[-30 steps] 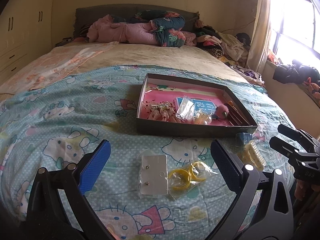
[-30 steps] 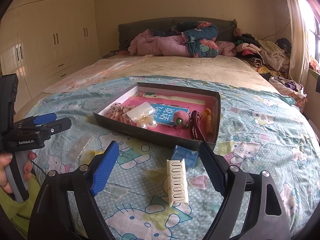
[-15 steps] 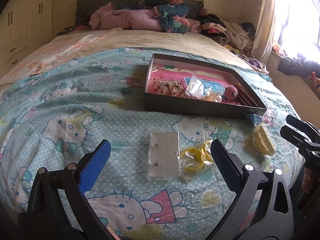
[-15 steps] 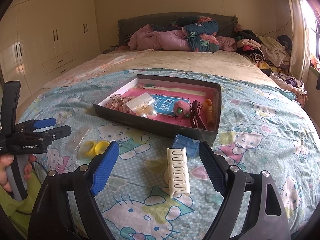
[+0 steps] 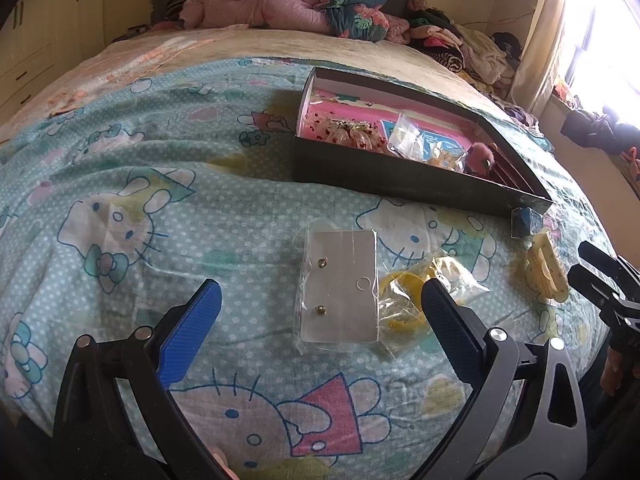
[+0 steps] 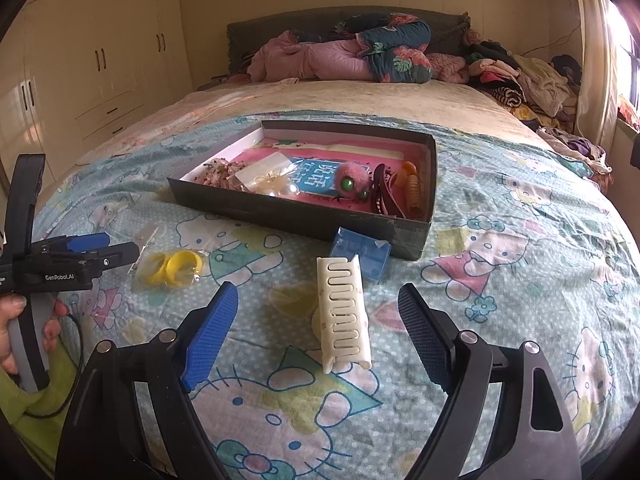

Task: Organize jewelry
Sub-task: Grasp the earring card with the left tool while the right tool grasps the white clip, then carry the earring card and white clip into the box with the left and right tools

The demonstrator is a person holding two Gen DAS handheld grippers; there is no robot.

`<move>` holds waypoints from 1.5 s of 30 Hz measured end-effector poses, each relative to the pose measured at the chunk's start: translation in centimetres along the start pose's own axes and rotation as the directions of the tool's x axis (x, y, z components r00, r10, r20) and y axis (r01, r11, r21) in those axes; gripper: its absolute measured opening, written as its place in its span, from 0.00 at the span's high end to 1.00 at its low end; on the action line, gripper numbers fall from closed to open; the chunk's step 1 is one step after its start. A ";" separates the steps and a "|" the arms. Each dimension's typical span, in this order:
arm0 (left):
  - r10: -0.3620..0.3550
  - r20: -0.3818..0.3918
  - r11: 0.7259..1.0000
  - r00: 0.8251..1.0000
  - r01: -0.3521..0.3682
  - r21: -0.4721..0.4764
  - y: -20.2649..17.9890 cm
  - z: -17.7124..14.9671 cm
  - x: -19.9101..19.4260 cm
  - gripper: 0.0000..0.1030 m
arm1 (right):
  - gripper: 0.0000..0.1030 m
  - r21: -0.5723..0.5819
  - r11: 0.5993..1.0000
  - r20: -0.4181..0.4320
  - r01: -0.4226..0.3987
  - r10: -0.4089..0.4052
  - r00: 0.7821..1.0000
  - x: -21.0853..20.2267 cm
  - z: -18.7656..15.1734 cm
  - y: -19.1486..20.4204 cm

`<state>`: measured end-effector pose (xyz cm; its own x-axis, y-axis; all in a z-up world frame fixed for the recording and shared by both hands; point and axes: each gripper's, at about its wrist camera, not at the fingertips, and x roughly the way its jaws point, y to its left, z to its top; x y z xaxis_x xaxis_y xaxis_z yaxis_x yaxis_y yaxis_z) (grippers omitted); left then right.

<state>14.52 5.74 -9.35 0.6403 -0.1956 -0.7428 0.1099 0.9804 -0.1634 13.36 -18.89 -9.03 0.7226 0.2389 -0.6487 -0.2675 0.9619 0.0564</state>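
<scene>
I hold both claws spread and empty over the bedspread, reaching for loose pieces: my left gripper [image 5: 320, 312] frames the bagged earring card [image 5: 340, 284], my right gripper [image 6: 320, 320] the cream hair claw [image 6: 344, 312]. Next, each must close, then carry to the box [image 6: 296, 212] at twelve o'clock.

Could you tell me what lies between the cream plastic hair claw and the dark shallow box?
A small blue cube-shaped box lies between the cream hair claw and the dark tray box, shown best in the right wrist view.
</scene>
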 end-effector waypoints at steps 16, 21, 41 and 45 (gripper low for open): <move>-0.087 -0.047 0.994 0.995 0.084 -0.069 0.7 0.1 1.6 0.52 | 0.61 0.041 0.999 -0.118 -0.003 0.008 0.993 3.8 -2.1 -1.2; -0.102 -0.042 0.994 0.994 0.100 -0.054 0.1 0.1 1.3 0.69 | 0.75 0.003 1.000 -0.103 -0.009 0.010 0.995 3.6 -2.0 -0.4; -0.099 0.078 0.995 0.992 0.099 0.007 -2.0 1.7 -3.1 0.69 | 0.75 -0.075 0.993 -0.009 -0.092 0.092 0.996 0.1 0.0 2.7; -0.108 0.086 0.994 0.990 0.107 0.021 -2.8 2.2 -3.4 0.69 | 0.75 -0.074 0.993 0.006 -0.087 0.088 0.996 -0.3 0.4 2.6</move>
<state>13.70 3.72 -4.95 0.6875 -0.2979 -0.6623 0.1940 0.9542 -0.2278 12.69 -16.45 -8.42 0.7000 0.3233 -0.6368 -0.3757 0.9250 0.0567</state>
